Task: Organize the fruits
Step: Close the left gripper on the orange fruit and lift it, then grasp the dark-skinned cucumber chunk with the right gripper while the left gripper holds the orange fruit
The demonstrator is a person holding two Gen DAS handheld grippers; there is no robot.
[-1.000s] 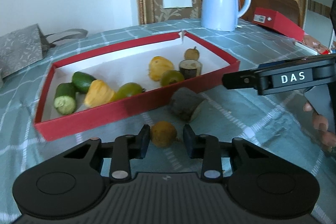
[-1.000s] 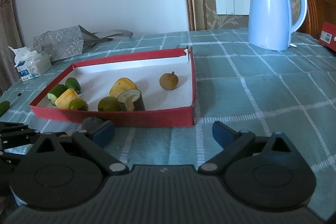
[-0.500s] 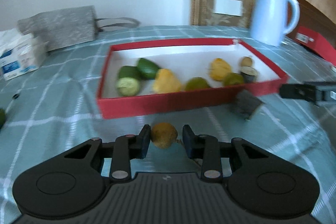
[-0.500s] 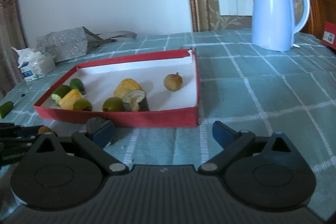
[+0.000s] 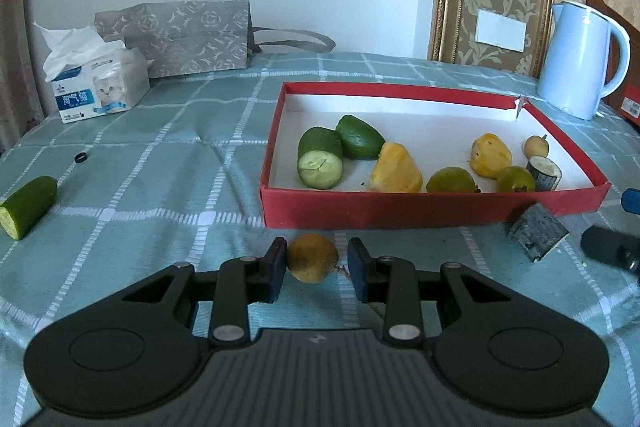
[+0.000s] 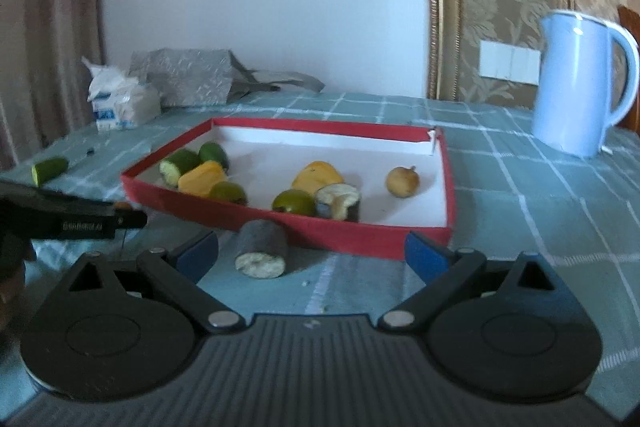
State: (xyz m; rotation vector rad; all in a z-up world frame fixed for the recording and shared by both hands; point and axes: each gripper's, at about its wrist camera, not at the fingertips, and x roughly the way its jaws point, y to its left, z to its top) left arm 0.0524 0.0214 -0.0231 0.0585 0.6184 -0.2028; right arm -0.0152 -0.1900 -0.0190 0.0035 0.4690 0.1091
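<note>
Swung-round left gripper [image 5: 316, 269], brown fruit [image 5: 312, 258] clamped.

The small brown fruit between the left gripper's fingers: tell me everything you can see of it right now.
The small brown fruit is round, yellowish brown with a dull, slightly mottled skin and a thin dry stem poking out on its right side. It looks whole and unpeeled. The left gripper is shut on it, one blue pad on each side, in front of the red tray's near wall and outside it, over the checked tablecloth. Whether it rests on the cloth cannot be told.
</note>
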